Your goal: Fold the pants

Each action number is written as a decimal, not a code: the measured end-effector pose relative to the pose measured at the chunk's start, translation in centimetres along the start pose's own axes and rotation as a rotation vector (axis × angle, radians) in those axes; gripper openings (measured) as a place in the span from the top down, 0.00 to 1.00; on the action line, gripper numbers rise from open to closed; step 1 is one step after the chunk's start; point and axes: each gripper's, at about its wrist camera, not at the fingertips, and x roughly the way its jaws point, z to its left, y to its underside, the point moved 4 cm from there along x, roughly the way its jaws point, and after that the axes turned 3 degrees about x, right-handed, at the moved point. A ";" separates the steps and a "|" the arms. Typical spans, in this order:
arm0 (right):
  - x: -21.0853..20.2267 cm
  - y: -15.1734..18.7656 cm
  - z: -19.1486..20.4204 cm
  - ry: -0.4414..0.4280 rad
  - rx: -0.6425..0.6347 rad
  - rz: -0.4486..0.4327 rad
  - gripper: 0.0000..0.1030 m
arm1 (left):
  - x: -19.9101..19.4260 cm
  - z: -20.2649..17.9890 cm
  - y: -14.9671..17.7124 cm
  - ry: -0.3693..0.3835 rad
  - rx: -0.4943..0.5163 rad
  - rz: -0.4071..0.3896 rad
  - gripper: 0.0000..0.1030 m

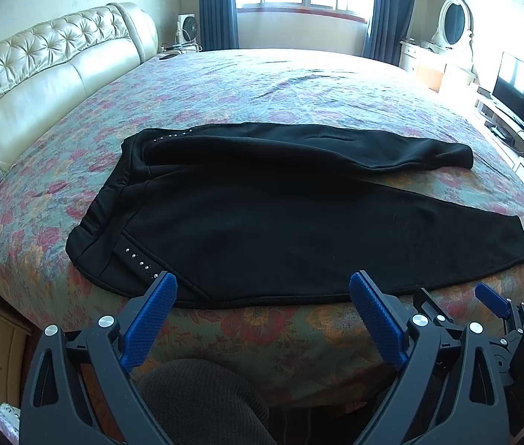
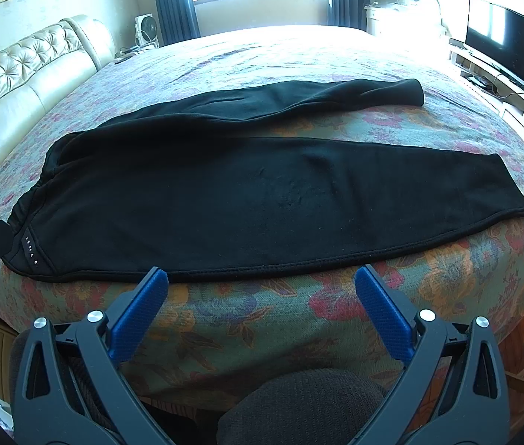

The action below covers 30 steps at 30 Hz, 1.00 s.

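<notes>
Black pants (image 1: 262, 215) lie flat on the bed (image 1: 299, 85), waistband toward the headboard (image 1: 39, 70), legs spread apart, studs along the pocket seams. Left gripper (image 1: 263, 283) hovers at the near hem, jaws wide apart, empty. Right gripper (image 2: 262, 278) likewise hovers just short of the hem, jaws apart, gripping nothing. No legible writing.
</notes>
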 end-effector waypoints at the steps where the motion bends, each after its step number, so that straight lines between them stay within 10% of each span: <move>1: 0.0 0.0 0.0 0.000 0.000 0.001 0.02 | 0.0 0.0 0.0 0.001 0.000 0.000 0.09; 30: 2.5 -0.4 -0.6 -0.028 0.050 0.069 0.02 | 3.3 0.0 0.0 -0.015 0.034 0.070 0.09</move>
